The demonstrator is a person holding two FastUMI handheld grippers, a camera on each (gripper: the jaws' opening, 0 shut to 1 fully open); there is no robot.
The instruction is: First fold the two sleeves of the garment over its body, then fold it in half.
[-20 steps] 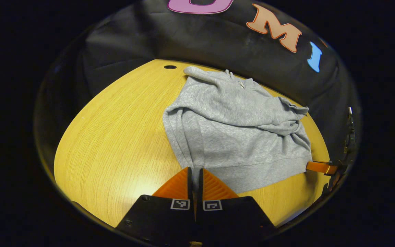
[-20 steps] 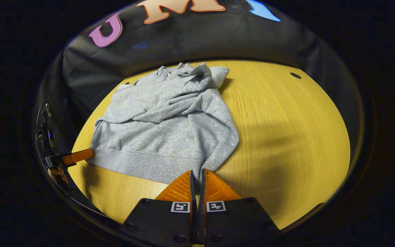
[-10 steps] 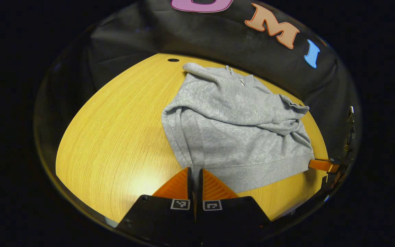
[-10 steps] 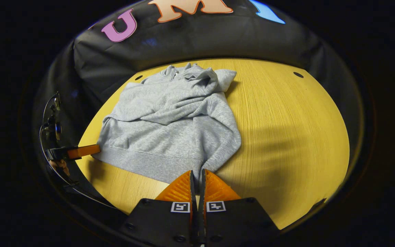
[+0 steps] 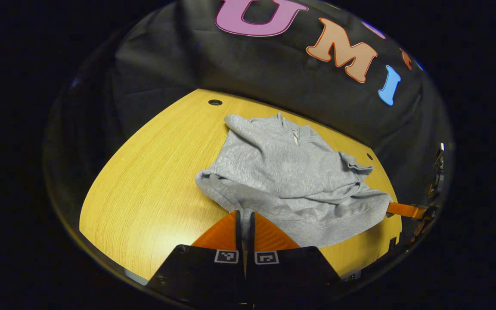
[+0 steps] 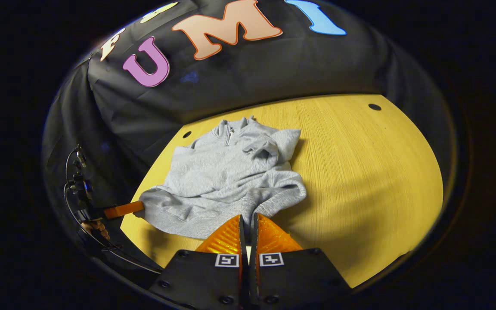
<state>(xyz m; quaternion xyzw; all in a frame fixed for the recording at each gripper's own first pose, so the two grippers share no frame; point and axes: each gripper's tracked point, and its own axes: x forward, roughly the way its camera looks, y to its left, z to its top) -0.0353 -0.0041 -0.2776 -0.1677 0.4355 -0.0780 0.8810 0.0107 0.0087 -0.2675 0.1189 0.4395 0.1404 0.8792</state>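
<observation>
A grey sweatshirt (image 5: 291, 181) lies on the yellow wooden table (image 5: 144, 193), both sleeves folded over its body, collar toward the far wall. My left gripper (image 5: 244, 214) is shut on the hem's left corner, which is lifted off the table. My right gripper (image 6: 247, 217) is shut on the hem's right corner, also raised. The sweatshirt (image 6: 226, 181) bends upward along its bottom edge between the two. In the left gripper view the right gripper (image 5: 403, 209) holds the hem at the far right; in the right gripper view the left gripper (image 6: 123, 209) holds it at the left.
The table (image 6: 360, 172) has bare wood to the right of the sweatshirt and small round holes (image 6: 374, 106) near its far edge. Black cloth walls the booth behind. A hand (image 6: 95, 226) holds the left gripper at the table's near-left edge.
Both grippers have risen and carried the hem up and toward the collar. The sweatshirt's lower part has left the table and its visible body looks shorter.
</observation>
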